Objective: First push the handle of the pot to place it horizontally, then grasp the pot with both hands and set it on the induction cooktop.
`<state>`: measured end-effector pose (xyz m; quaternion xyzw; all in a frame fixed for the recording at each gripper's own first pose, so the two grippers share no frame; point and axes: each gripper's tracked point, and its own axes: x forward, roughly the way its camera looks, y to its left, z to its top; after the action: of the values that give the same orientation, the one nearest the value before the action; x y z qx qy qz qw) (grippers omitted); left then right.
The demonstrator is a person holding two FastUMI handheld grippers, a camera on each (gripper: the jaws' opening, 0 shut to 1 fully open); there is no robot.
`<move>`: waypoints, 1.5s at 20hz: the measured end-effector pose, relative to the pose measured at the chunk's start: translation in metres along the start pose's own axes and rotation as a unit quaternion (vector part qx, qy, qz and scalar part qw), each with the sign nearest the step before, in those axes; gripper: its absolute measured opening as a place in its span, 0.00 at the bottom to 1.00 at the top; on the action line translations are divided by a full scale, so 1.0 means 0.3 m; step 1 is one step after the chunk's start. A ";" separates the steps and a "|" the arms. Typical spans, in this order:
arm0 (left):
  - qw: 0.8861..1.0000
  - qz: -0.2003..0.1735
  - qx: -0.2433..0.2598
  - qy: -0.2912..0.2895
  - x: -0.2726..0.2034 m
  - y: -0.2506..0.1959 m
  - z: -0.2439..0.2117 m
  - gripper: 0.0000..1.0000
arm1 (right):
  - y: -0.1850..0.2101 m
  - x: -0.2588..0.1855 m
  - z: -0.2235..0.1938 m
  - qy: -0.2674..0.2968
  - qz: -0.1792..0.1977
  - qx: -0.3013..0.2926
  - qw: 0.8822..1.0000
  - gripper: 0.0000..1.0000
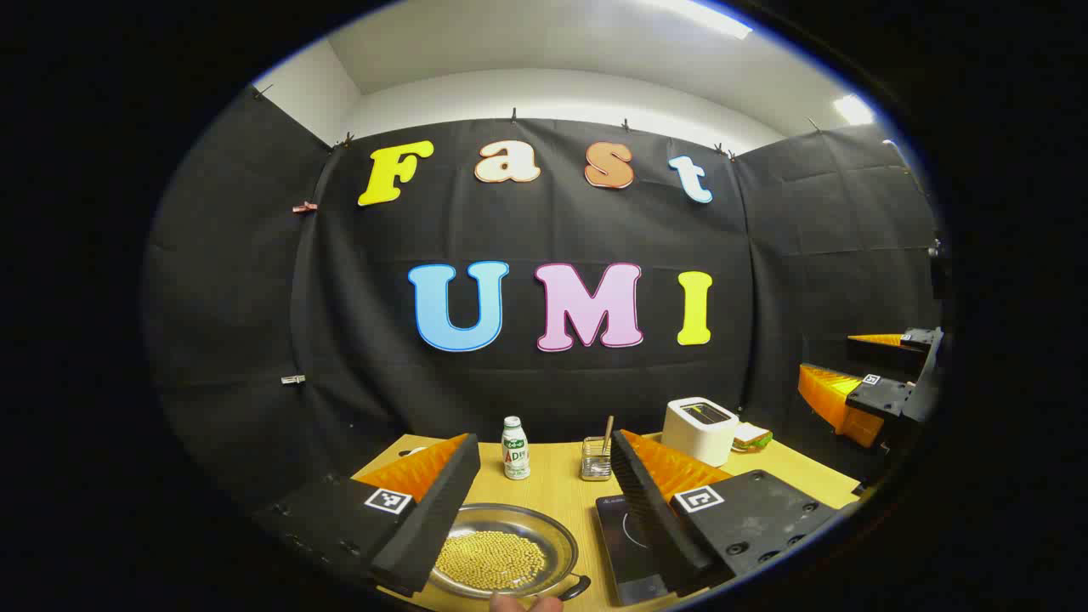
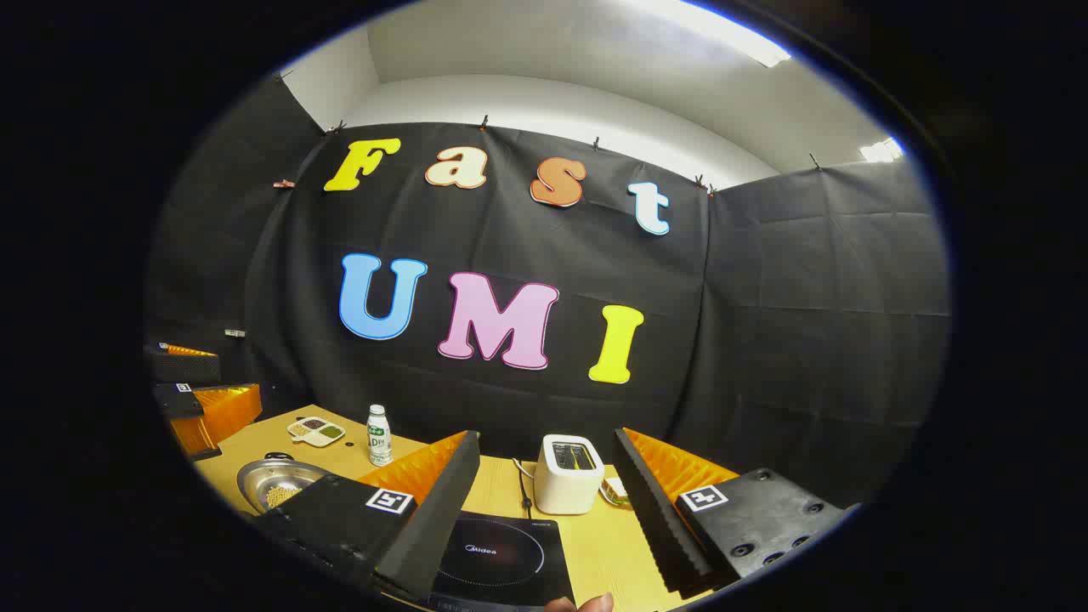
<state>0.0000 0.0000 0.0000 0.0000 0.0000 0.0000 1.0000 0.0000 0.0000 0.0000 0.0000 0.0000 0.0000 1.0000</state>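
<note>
In the left gripper view, the left gripper (image 1: 544, 501) hangs above the wooden surface (image 1: 557, 489) with its fingers spread wide and nothing between them. Just under and between the fingers sits the pot (image 1: 503, 557), a shallow metal pan full of small yellow beans, its dark handle (image 1: 575, 587) pointing toward the lower right. Beside the pot lies the black induction cooktop (image 1: 627, 548), partly covered by one finger. Farther back stand a small white bottle (image 1: 514, 448), a glass holder with sticks (image 1: 597, 459), a white toaster (image 1: 699, 430) and a sandwich (image 1: 751, 437) next to it.

In the right gripper view, the right gripper (image 2: 548, 510) is also spread and empty, hovering over the induction cooktop (image 2: 501, 557). The pot (image 2: 276, 484) lies well to the left on the surface, apart from the cooktop. A divided dish (image 2: 316, 431) rests behind it.
</note>
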 end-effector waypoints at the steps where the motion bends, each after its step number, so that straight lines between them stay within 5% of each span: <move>1: 1.000 -0.001 0.000 0.000 0.000 -0.001 -0.002 0.96 | 0.000 -0.001 0.002 0.000 0.000 -0.001 1.000 0.98; 26: 1.000 -0.005 0.002 -0.004 -0.050 -0.001 -0.004 0.96 | -0.029 -0.050 0.002 -0.002 -0.010 -0.004 1.000 0.98; 29: 1.000 -0.022 0.005 -0.005 -0.066 -0.017 0.002 0.84 | -0.027 -0.055 -0.004 0.000 -0.010 -0.004 1.000 0.98; 30: 0.999 -0.041 0.010 0.001 -0.068 -0.037 -0.010 0.68 | -0.024 -0.057 -0.004 0.000 -0.010 -0.004 1.000 0.98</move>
<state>-0.0204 -0.0112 -0.0030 0.0099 0.0011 -0.0410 0.9991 -0.0170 -0.0071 -0.0011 -0.0043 0.0002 -0.0098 0.9999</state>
